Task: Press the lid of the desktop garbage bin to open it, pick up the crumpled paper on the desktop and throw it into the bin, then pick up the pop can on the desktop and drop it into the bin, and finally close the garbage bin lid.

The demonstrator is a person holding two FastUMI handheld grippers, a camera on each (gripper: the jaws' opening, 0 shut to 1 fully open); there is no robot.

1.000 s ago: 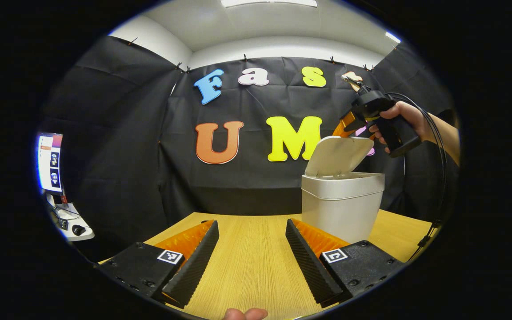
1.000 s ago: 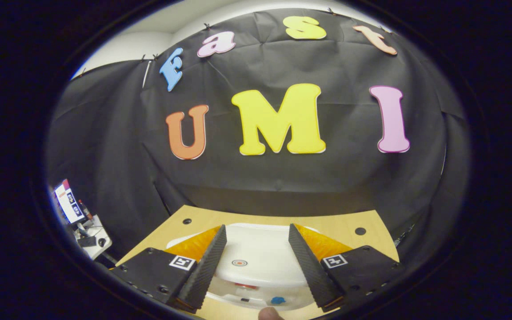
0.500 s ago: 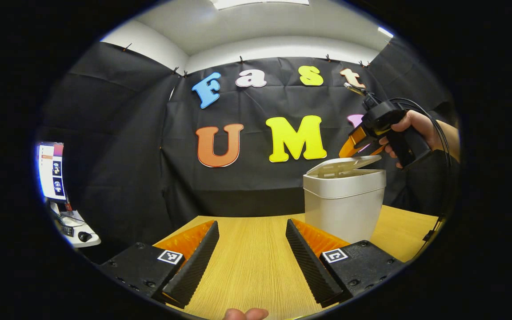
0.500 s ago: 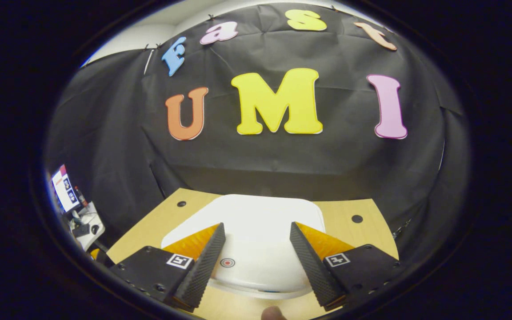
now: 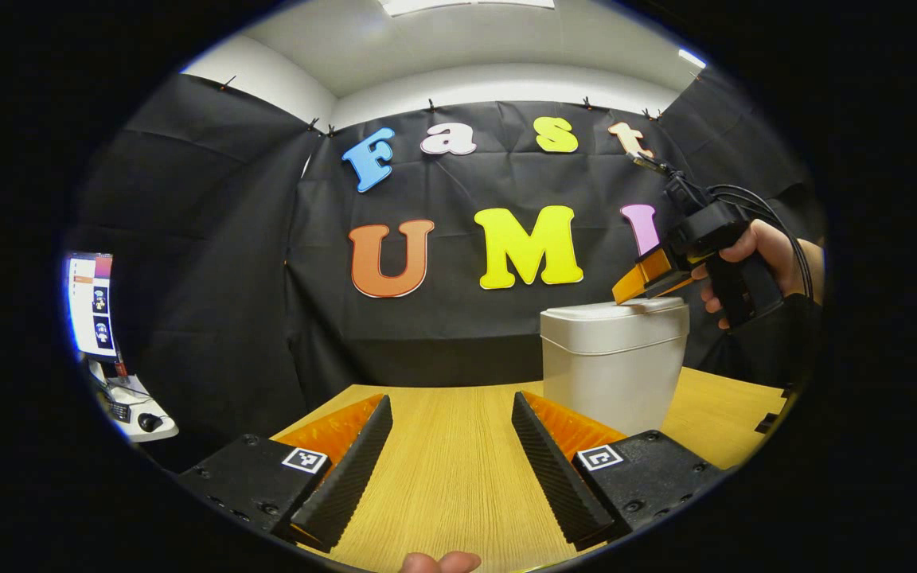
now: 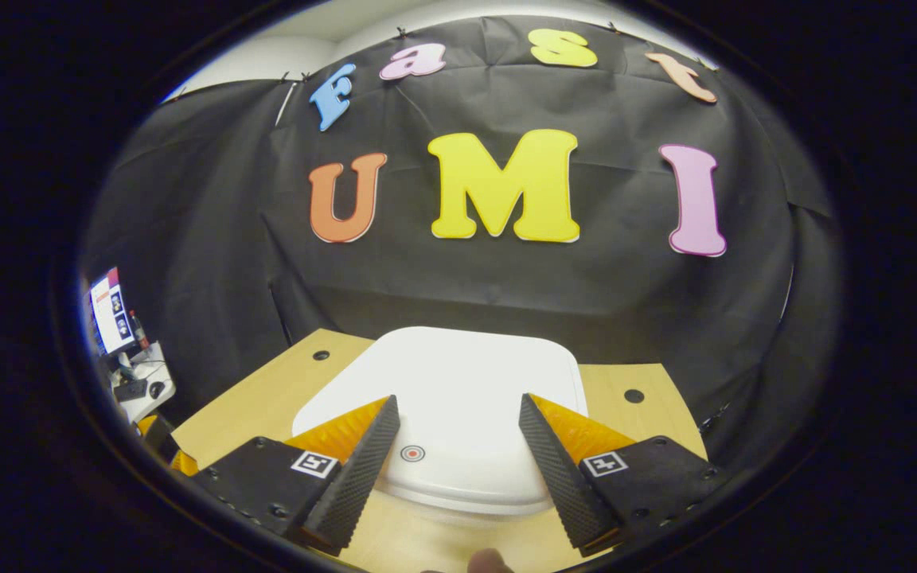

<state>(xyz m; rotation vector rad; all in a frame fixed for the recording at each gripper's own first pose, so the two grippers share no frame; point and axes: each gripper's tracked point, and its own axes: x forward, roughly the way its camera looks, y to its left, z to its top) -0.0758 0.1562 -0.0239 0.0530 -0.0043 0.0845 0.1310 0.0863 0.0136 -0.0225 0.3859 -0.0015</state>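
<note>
The white garbage bin (image 5: pixel 614 366) stands on the wooden table (image 5: pixel 450 469), its lid (image 6: pixel 458 398) lying flat and closed. In the right gripper view my right gripper (image 6: pixel 457 402) is open, its fingertips resting on the lid near a small round red mark (image 6: pixel 412 453). From the left gripper view that right gripper (image 5: pixel 649 278) and the hand holding it sit at the bin's top right edge. My left gripper (image 5: pixel 450 406) is open and low over the table, left of the bin, holding nothing.
A monitor (image 5: pixel 88 298) and a side desk with a mouse (image 5: pixel 128 406) stand at the far left, beyond the table's edge. Two small holes (image 6: pixel 633 395) mark the table behind the bin. Black cloth walls close in the back and sides.
The lid went from standing open to fully closed, pushed down by my right gripper, which has moved lower. My left gripper has hardly moved.
</note>
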